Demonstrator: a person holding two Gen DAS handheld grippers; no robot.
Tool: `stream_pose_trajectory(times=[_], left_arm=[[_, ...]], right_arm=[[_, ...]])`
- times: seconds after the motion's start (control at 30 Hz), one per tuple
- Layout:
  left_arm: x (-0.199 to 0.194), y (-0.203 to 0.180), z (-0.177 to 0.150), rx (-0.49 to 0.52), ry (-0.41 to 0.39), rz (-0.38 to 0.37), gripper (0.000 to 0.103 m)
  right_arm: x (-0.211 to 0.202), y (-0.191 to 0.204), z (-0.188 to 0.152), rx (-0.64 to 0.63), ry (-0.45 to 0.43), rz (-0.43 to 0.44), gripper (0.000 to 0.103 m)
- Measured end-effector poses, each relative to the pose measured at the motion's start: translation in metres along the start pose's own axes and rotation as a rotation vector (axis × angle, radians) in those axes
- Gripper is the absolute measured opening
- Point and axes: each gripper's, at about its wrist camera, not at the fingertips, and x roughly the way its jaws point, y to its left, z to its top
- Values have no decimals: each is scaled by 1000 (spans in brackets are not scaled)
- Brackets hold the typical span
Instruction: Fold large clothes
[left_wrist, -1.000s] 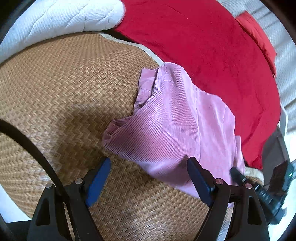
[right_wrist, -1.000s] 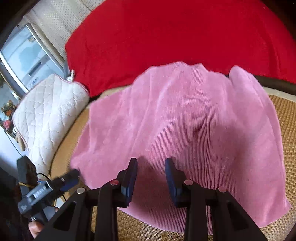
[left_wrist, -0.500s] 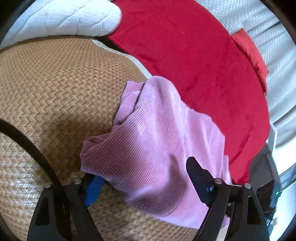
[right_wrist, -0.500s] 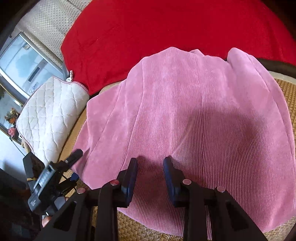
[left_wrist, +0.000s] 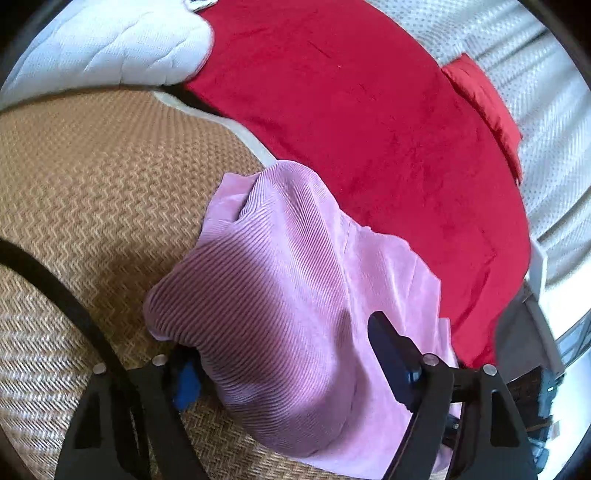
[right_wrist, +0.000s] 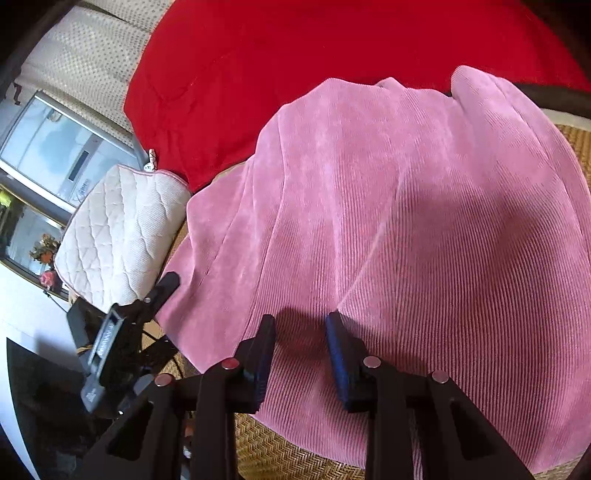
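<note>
A pink corduroy garment (left_wrist: 295, 295) lies rumpled on a woven straw mat (left_wrist: 92, 203). My left gripper (left_wrist: 280, 347) straddles its near edge. The left blue pad is mostly hidden under the hem, and the right finger (left_wrist: 391, 354) rests on top. Its jaws are closing, with a bulge of cloth between them that is not pinched. In the right wrist view the garment (right_wrist: 424, 221) fills the middle. My right gripper (right_wrist: 299, 325) has its tips down on the cloth; its jaws are narrow and closing, with cloth in the gap. At the garment's left edge in this view is one of the left tool's fingers (right_wrist: 166, 286).
A red blanket (left_wrist: 369, 110) lies just beyond the garment, with a small red folded cloth (left_wrist: 484, 92) on white bedding. A white quilted cushion (right_wrist: 118, 229) sits at the mat's left edge, by a window (right_wrist: 55, 147). A black cable (left_wrist: 55, 288) arcs over the mat.
My left gripper slid forward onto the garment's edge; its left pad went under the hem and its jaws narrowed. My right gripper dipped closer to the cloth and narrowed slightly.
</note>
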Motion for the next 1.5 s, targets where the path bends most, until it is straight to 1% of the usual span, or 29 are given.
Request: stream_pose_trajectory(times=[0.03, 0.07, 0.1, 0.2, 0.3, 0.37, 0.4, 0.47, 0.5, 0.53, 0.57, 0.63, 0.7, 0.77, 0.8, 0.83, 0.87, 0.9, 0.97, 1.0, 1.07, 1.1, 1.2, 1.23, 1.27, 1.3, 1.37, 1.43, 1.5], left_arm=[[4, -3, 0, 16, -8, 17, 46], [4, -3, 2, 27, -13, 18, 36], [6, -5, 4, 26, -17, -1, 31], [7, -12, 6, 58, -39, -9, 27], [-3, -16, 6, 90, -63, -27, 26], [-4, -26, 8, 123, -78, -42, 25], [-5, -33, 9, 151, -88, -50, 24], [-6, -46, 9, 208, -97, -64, 23], [-9, -57, 7, 261, -101, -63, 23], [-10, -71, 5, 327, -109, -61, 23], [-12, -80, 3, 367, -114, -61, 22], [-21, -107, -5, 482, -128, -78, 22], [-22, -136, -18, 591, -130, -95, 21], [-18, -170, -37, 715, -112, -107, 20], [-16, -181, -45, 756, -101, -114, 20], [-11, -196, -56, 804, -84, -125, 20], [-4, -211, -73, 861, -57, -135, 20], [3, -221, -84, 902, -38, -136, 20], [22, -237, -112, 1002, -8, -118, 20], [34, -239, -123, 1037, 6, -108, 20], [45, -235, -133, 1055, 28, -106, 20], [48, -236, -130, 1055, 27, -111, 20], [47, -232, -119, 1031, 32, -144, 20], [46, -230, -116, 1023, 33, -156, 20], [38, -219, -112, 1021, 35, -166, 20], [37, -217, -111, 1024, 39, -167, 20], [36, -215, -111, 1031, 41, -175, 20], [32, -216, -110, 1035, 41, -178, 20], [28, -213, -108, 1035, 38, -184, 20]], right_arm=[[0, -1, 0, 1, 3, -1, 27], [-1, -3, -1, 3, 5, 5, 27], [-2, -3, 0, 6, 5, 10, 27], [-9, -8, 1, 25, 7, 41, 26], [-33, -10, 4, 11, -67, 42, 30], [-52, -16, 9, 15, -135, 7, 31], [-55, -21, 10, 27, -144, -10, 31], [-51, -37, 13, 76, -130, -83, 30], [-43, -47, 12, 104, -93, -122, 30], [-32, -58, 11, 129, -40, -123, 30], [-31, -64, 11, 135, -42, -76, 30], [-39, -69, 13, 170, -25, -44, 30], [-51, -77, 15, 198, -22, 22, 31], [-68, -84, 18, 206, -75, 74, 31], [-77, -89, 20, 216, -105, 104, 34], [-88, -97, 24, 237, -132, 153, 42], [-94, -102, 27, 253, -144, 180, 68], [-103, -108, 29, 277, -171, 210, 84], [-122, -123, 32, 310, -262, 264, 84], [-124, -128, 35, 317, -264, 279, 84], [-118, -138, 45, 338, -213, 327, 84], [-111, -137, 48, 339, -194, 336, 84], [-83, -130, 59, 324, -108, 321, 84], [-67, -125, 63, 309, -63, 313, 84], [-57, -124, 66, 301, -40, 310, 84], [-46, -119, 68, 296, -14, 327, 84], [-37, -107, 73, 294, -14, 400, 84], [-34, -91, 80, 244, -33, 427, 84], [-32, -73, 83, 183, -58, 371, 84]])
